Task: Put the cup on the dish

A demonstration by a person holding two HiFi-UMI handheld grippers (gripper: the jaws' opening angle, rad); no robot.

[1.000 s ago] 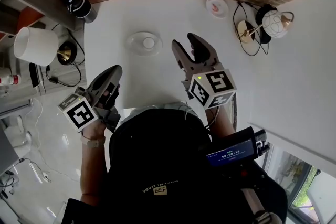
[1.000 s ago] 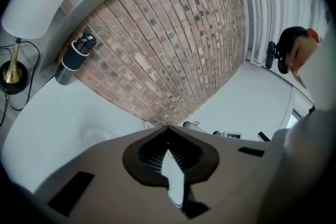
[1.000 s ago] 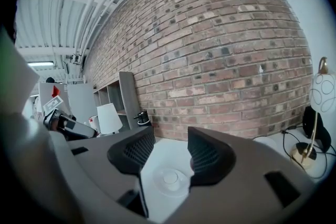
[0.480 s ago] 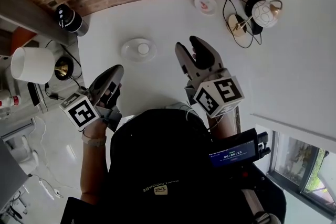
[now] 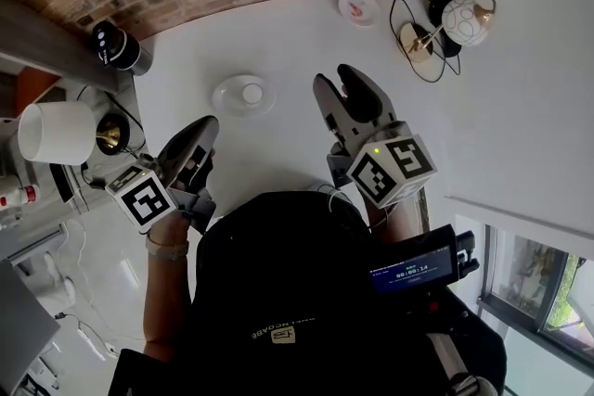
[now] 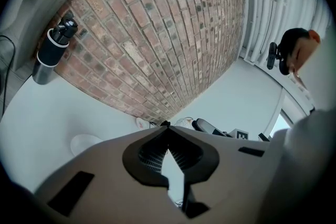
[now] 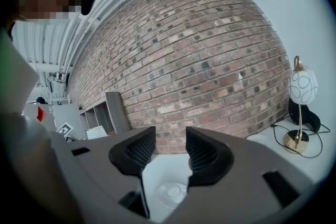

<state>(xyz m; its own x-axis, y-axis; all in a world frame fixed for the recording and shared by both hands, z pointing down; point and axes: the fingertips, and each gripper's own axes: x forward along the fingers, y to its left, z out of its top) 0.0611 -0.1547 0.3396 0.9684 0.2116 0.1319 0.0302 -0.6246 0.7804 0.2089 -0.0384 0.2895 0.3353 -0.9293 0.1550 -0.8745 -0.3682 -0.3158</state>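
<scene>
A white dish (image 5: 223, 97) with a small raised round centre lies on the white table (image 5: 278, 42), ahead of both grippers and apart from them. It also shows low between my right gripper's jaws (image 7: 157, 190). A small white round piece with a pink mark (image 5: 357, 7) sits at the far edge by the brick wall; whether it is the cup I cannot tell. My right gripper (image 5: 334, 79) hovers over the table, its jaws a narrow gap apart with nothing between them (image 7: 170, 136). My left gripper (image 5: 209, 121) hangs at the table's left edge, tips touching (image 6: 166, 124), empty.
A globe lamp (image 5: 464, 20) with a brass foot and black cables stands at the far right. A black bottle (image 5: 116, 46) is at the far left corner. Off the table's left side stands a white lampshade (image 5: 54, 133). A brick wall runs behind.
My right gripper has risen a little and rolled, its marker cube turned, and its jaws have drawn closer. The left gripper has shifted slightly. The dish has stayed in place.
</scene>
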